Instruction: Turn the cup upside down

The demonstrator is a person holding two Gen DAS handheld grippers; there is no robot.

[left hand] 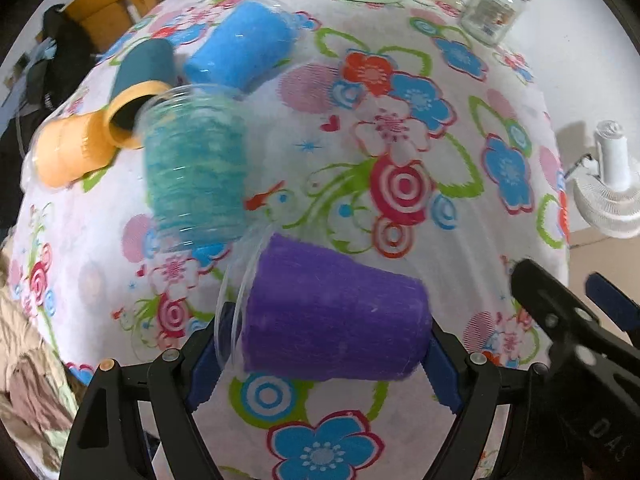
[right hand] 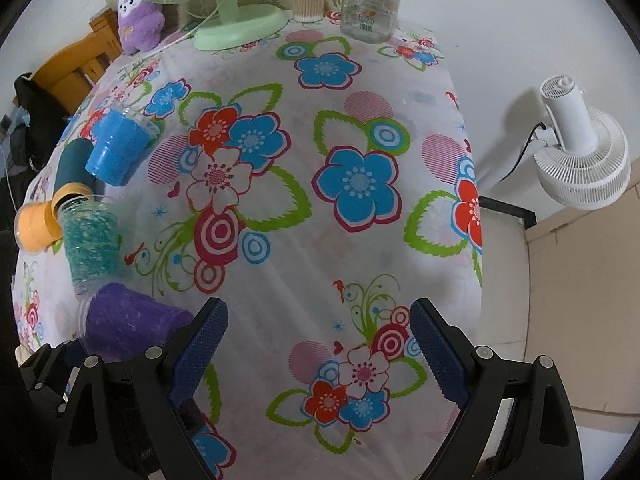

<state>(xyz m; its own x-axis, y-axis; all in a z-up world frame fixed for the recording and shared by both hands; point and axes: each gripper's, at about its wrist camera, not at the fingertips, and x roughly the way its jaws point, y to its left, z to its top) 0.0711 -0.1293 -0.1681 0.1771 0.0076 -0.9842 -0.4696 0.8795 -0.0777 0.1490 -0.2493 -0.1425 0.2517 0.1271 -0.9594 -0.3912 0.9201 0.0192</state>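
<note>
A purple cup (left hand: 334,314) lies on its side between the fingers of my left gripper (left hand: 320,364), clear rim to the left; the blue pads touch both ends, so the gripper is shut on it. It also shows at the lower left of the right wrist view (right hand: 128,322). My right gripper (right hand: 318,356) is open and empty over the flowered tablecloth (right hand: 320,240), to the right of the cup; it shows at the right edge of the left wrist view (left hand: 576,320).
A teal-green cup (left hand: 196,176), a blue cup (left hand: 244,46), an orange cup (left hand: 72,152) and a dark teal cup with orange rim (left hand: 140,92) lie on their sides at left. A green fan (right hand: 224,12), a glass jar (right hand: 370,4) and a swab box (right hand: 306,2) stand at the back. A white fan (right hand: 580,152) is beyond the right edge.
</note>
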